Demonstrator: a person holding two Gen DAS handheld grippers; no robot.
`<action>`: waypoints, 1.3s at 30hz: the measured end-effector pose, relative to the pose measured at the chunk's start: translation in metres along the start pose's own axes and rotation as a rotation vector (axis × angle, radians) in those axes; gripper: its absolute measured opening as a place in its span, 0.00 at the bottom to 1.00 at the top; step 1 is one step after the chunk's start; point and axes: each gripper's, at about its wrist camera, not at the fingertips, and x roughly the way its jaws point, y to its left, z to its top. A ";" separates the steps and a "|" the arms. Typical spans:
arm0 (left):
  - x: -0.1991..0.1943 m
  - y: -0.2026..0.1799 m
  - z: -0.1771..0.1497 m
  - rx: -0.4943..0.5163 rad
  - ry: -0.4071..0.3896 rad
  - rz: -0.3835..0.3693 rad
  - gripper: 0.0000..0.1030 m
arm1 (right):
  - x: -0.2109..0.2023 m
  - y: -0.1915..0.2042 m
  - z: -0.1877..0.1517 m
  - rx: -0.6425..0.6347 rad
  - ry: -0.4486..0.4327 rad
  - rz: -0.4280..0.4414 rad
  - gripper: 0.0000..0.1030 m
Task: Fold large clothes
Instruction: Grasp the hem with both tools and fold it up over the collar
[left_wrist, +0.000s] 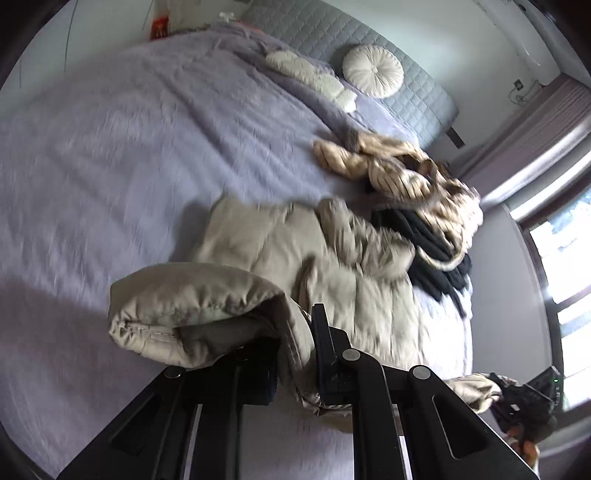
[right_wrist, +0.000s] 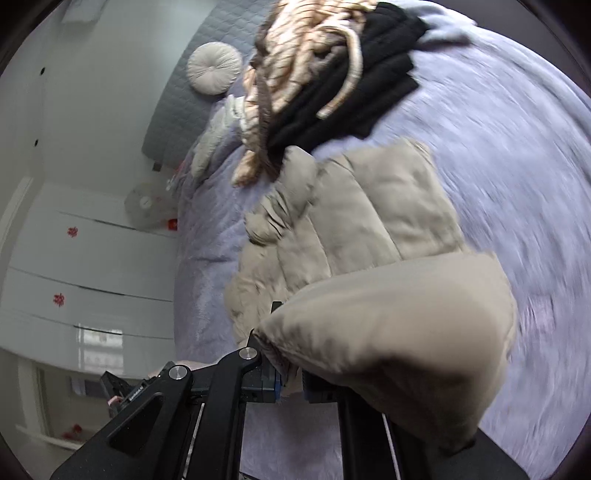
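Observation:
A beige puffer jacket (left_wrist: 332, 266) lies on the lavender bed cover (left_wrist: 129, 147). My left gripper (left_wrist: 295, 354) is shut on a folded edge of the jacket, which bulges over its left finger. The right gripper (left_wrist: 524, 406) shows at the lower right of the left wrist view, holding another part of the jacket. In the right wrist view my right gripper (right_wrist: 290, 384) is shut on the jacket (right_wrist: 369, 221), whose lifted fabric drapes over and hides the right finger. The left gripper (right_wrist: 118, 391) shows at the lower left there.
A pile of other clothes, tan striped (left_wrist: 406, 170) and black (left_wrist: 432, 243), lies beyond the jacket; it also shows in the right wrist view (right_wrist: 332, 74). A round white cushion (left_wrist: 373, 70) and grey headboard (left_wrist: 406, 74) stand at the bed's head. A window (left_wrist: 565, 288) is at right.

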 end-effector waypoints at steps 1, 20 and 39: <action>0.006 -0.005 0.010 0.004 -0.011 0.013 0.16 | 0.005 0.003 0.010 -0.006 0.006 0.005 0.08; 0.193 -0.010 0.083 0.125 0.100 0.216 0.71 | 0.153 -0.058 0.114 0.112 0.060 -0.172 0.27; 0.232 0.052 0.107 0.125 0.179 0.151 0.34 | 0.114 -0.064 0.140 -0.201 0.016 -0.415 0.17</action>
